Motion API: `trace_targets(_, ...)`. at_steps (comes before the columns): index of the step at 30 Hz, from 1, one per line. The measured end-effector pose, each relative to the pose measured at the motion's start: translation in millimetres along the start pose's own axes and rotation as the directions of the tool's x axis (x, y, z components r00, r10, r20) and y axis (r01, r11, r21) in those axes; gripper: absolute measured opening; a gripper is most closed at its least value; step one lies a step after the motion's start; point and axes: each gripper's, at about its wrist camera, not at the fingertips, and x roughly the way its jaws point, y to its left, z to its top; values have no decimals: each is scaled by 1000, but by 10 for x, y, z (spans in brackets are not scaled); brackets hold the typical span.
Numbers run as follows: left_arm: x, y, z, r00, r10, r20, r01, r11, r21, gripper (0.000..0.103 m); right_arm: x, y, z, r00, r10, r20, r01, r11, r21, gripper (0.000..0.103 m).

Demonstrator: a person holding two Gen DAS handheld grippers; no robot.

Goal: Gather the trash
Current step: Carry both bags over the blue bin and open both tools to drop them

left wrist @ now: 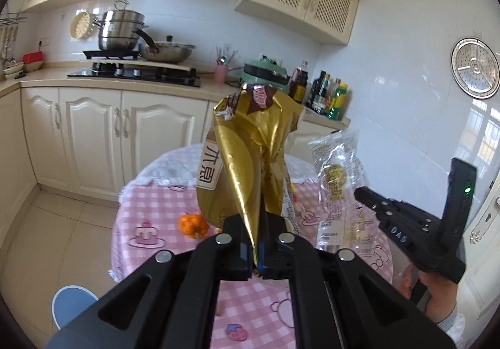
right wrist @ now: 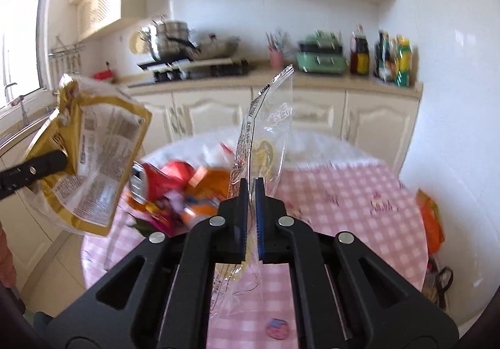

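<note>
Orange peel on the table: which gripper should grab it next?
Neither is free: the left gripper is shut on the gold wrapper, the right gripper on the clear wrapper. Once unloaded, probably left: the orange peel lies just beyond its fingers, left of them.

we are seeing a wrapper [left wrist: 250,142] standing up from the left gripper [left wrist: 257,242], a bag [right wrist: 265,136] from the right gripper [right wrist: 251,192], both above the table [left wrist: 150,202].

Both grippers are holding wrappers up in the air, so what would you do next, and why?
Probably carry both away to a bin, none in view: the left gripper pinches the gold wrapper, the right gripper the clear wrapper, both lifted above the table.
</note>
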Motion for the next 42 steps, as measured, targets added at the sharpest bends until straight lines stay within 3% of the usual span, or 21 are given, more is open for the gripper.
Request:
trace_targets(3,-212,206,-36,998,48,29,-48,999,-16,2,-66,362,127,997,73,22,-72,996,-49,5)
trace_targets(8,-499,701,-183,990,139,30,-137,988,-76,2,54,1214,188,969,246,-9,-244,960,-139,5)
trace_targets(13,-675,1401,-477,965,263,-24,-263,950,-166,2,508,2204,-18,908,395,-140,-416,892,-179,5)
trace_targets(17,-663,2170,-896,926,357,-126,-377,894,-243,2,1024,2957,-412,846,450,-287,-509,841,-182,5)
trace_targets(20,-537,2730,-1294,888,392,-241,-452,840,-299,2,1454,3418,-820,798,450,-401,-548,819,-171,5)
trace_targets(26,-145,3737,-2180,802,393,-451,-566,743,-358,2,2400,4219,-1870,669,404,-624,-588,802,-111,5)
trace_targets(31,214,4331,-2723,729,373,-573,-626,703,-338,2,3094,4594,-2592,600,329,-729,-558,825,-87,5)
trace_targets(33,319,4492,-2850,715,362,-597,-635,693,-341,2,3273,4678,-2766,579,323,-749,-555,829,-71,5)
trace_targets(34,367,4579,-2909,709,357,-609,-639,689,-340,2,3407,4740,-2888,550,332,-767,-552,833,-35,5)
trace_targets(35,402,4644,-2960,705,354,-615,-642,686,-342,2,3483,4770,-2953,541,335,-772,-546,837,-20,5)
trace_targets(37,489,4770,-3082,699,340,-630,-648,673,-356,2,3632,4891,-3091,556,317,-768,-541,840,-44,6)
trace_targets(38,517,4822,-3118,701,330,-633,-647,667,-369,2,3672,4925,-3153,550,318,-772,-543,839,-41,7)
trace_targets(39,548,4898,-3146,701,316,-639,-646,661,-382,2,3754,4974,-3234,525,325,-787,-550,835,-22,8)
trace_targets(40,568,4929,-3173,699,314,-642,-648,657,-384,2,3806,5033,-3316,518,318,-794,-545,838,-19,9)
trace_targets(42,604,4958,-3190,699,312,-644,-650,653,-389,3,3866,5065,-3361,524,284,-803,-526,849,-43,23)
